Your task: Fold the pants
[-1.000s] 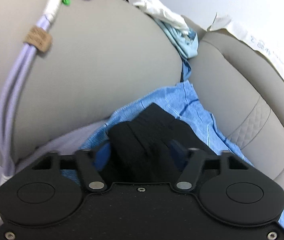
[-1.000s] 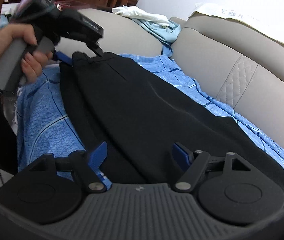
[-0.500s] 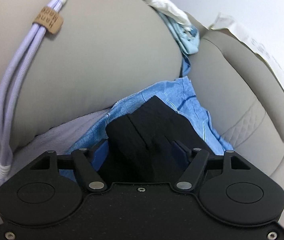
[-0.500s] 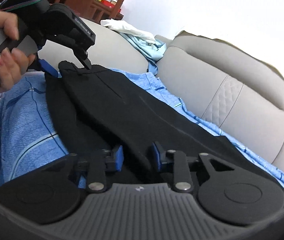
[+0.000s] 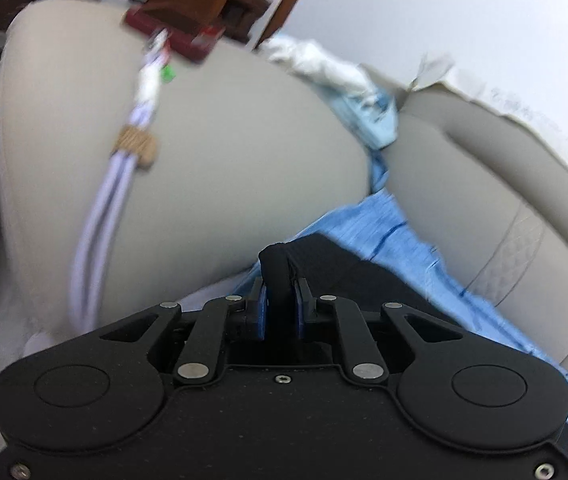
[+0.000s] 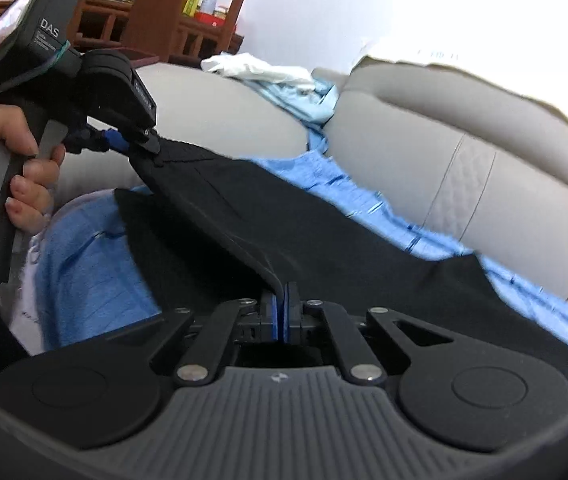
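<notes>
Pinching black pants (image 6: 323,216) edge | left fingers (image 5: 262,312) closing on it | right fingers (image 6: 270,312) clamped

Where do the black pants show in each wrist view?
Left wrist: black pants low centre, a fold pinched in the left tool.
Right wrist: pants across the middle, stretched from the left tool at upper left to the right tool at bottom centre.
Shared landmark: blue sheet under them.

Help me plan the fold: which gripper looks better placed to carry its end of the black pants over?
Left, probably. The left gripper is closing on a corner of the black pants, already raised off the blue sheet. The right gripper pinches a low edge with most fabric lying beyond it.
</notes>
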Demonstrator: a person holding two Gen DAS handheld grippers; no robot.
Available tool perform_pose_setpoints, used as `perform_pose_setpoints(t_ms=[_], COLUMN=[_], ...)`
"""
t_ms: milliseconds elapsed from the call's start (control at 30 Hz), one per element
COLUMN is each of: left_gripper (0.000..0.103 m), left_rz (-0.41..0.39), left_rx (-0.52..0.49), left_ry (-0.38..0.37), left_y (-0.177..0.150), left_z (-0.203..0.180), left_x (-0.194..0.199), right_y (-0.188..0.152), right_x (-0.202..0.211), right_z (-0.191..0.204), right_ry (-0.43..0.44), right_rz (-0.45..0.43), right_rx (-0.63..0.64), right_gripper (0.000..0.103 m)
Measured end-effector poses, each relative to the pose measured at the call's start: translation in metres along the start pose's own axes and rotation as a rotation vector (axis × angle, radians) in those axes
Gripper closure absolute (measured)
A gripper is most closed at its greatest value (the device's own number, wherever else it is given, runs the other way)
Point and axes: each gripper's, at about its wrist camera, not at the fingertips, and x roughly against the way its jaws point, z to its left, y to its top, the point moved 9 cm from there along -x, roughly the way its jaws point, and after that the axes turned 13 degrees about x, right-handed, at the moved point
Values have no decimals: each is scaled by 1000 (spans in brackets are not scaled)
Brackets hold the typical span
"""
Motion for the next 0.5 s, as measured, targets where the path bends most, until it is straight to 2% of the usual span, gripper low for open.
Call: perform_pose_setpoints(t_ms=[200, 233, 267, 300, 367, 433, 500], left_gripper=[87, 86, 85, 84, 84, 83, 82], left_rz=[67, 74, 73, 70, 71, 77, 78], left_rx=[-46, -62, -78, -89, -98, -94, -93], left_ry=[82, 95, 103, 109, 116, 121, 123], left_y=[-9, -10, -11, -12, -13, -13, -13], left_z=[17, 17, 17, 15, 14, 15, 16], left_x=[-14, -15, -16, -18, -19, -19, -18], right_y=[-17, -18, -18, -17, -13, -8, -6], right_x=[-8, -8, -6, -4, 0, 5, 3], right_z=[25, 27, 28, 28, 18, 0, -29], right_ry=[83, 81, 82, 86, 102, 130, 109], right_rz=[58, 51, 39, 30, 13, -8, -9], right_rx=[26, 45, 71, 90, 89, 36, -21], right_gripper=[96, 92, 71, 68, 41, 31, 27])
